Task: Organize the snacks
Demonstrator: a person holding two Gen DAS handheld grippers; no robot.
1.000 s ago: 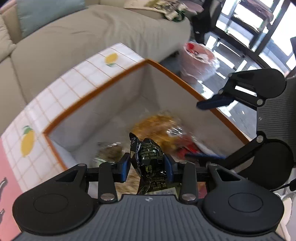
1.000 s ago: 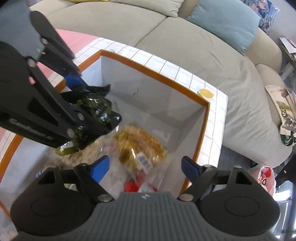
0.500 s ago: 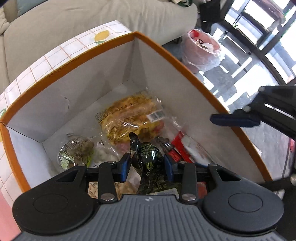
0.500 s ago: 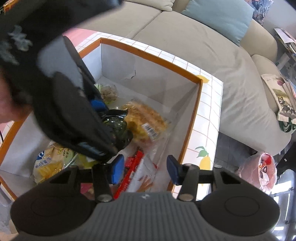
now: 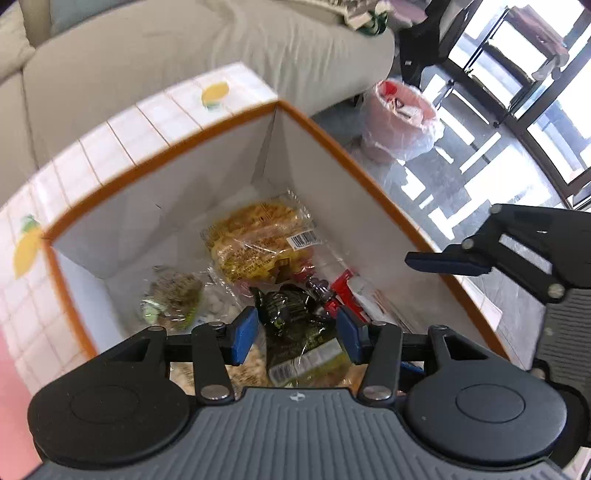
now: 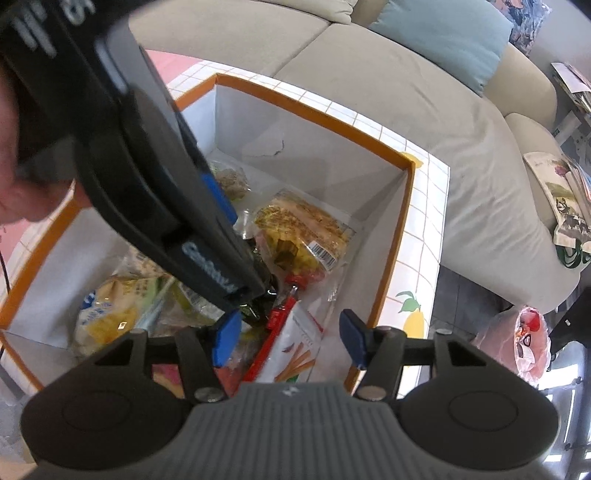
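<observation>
A white storage box with an orange rim (image 5: 354, 162) (image 6: 399, 236) holds several snack packs. My left gripper (image 5: 297, 330) is open inside the box, its blue pads apart on either side of a dark green snack pack (image 5: 291, 314) that lies on the pile. A yellow noodle pack (image 5: 258, 243) (image 6: 306, 229) lies toward the far corner, with a red pack (image 5: 347, 291) and a brownish pack (image 5: 173, 299) beside it. My right gripper (image 6: 288, 339) is open and empty above the box's near side, over a red and white stick snack pack (image 6: 291, 347). The left gripper body (image 6: 147, 166) hides the box's left half.
The box has a tiled lemon-print cover (image 5: 122, 129). A beige sofa (image 6: 424, 85) with a blue cushion (image 6: 443, 33) stands behind it. A pink-lined bin (image 5: 399, 118) stands on the floor to the right. Yellow chip bags (image 6: 107, 310) lie in the box's near left.
My left gripper lowered the dark green pack into the box and opened, so the pack now lies loose on the pile. My right gripper stayed open and shifted slightly.
</observation>
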